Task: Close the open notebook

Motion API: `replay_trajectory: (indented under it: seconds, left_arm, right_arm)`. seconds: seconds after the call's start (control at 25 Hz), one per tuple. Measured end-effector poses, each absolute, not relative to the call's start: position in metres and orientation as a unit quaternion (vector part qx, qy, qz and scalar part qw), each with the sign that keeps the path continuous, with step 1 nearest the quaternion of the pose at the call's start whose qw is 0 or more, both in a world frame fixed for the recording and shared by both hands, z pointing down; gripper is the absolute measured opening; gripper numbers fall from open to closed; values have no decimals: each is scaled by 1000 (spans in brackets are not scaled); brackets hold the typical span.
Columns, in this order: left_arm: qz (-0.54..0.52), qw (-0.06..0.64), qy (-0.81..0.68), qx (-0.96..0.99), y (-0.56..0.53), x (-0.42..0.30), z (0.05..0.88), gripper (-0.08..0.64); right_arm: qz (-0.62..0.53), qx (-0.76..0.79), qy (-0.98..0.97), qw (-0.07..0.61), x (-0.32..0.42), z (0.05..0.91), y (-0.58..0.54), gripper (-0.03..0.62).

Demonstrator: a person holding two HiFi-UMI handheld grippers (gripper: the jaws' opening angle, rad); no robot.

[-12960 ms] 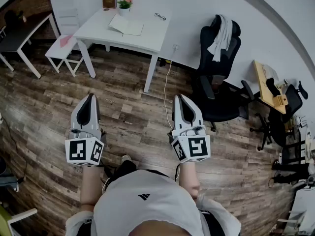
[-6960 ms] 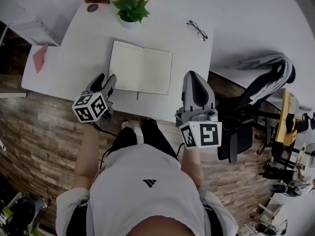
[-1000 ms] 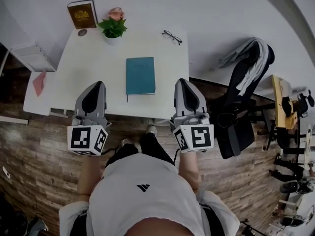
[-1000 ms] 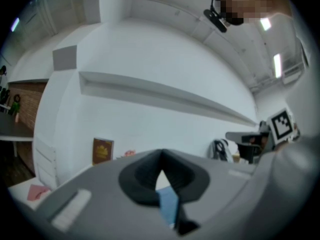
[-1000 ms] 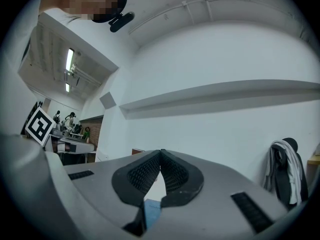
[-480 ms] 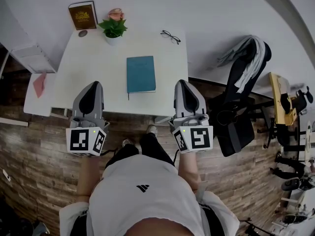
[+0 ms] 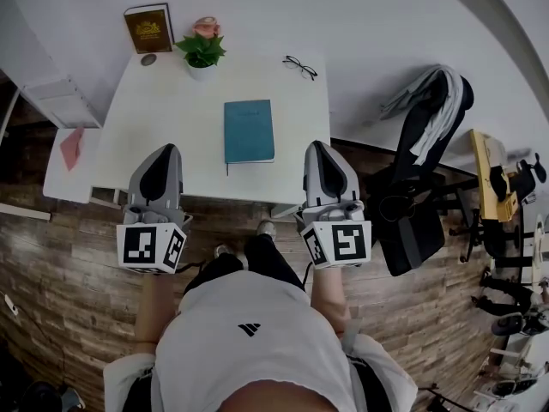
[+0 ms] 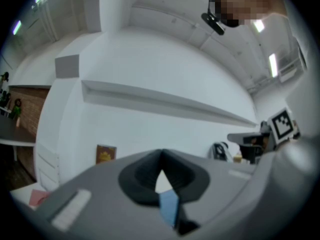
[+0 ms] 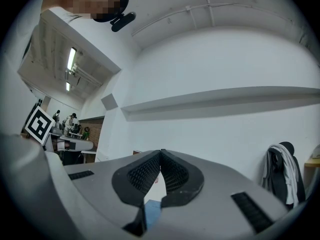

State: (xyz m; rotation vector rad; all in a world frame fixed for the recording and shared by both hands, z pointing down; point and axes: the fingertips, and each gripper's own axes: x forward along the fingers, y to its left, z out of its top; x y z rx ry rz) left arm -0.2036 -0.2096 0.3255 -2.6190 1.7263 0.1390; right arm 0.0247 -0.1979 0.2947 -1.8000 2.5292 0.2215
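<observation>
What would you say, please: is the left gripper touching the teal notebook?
Apart. The head view shows a strip of bare white table between the left gripper and the closed teal notebook.

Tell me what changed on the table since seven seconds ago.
The notebook, open then, now lies closed, teal cover up. The left gripper, then at its left edge, has drawn back to the table edge, level with the right gripper; both have jaws shut. Plant, glasses, brown book stayed put.
</observation>
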Motion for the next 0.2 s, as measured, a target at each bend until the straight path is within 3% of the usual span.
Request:
replay_trajectory:
  seconds: [0.2]
  left_arm:
    - [44,-4,551,-833,-212,-208,328,9]
  right_arm:
    - [72,-577,814,14,20,295,-201,-6]
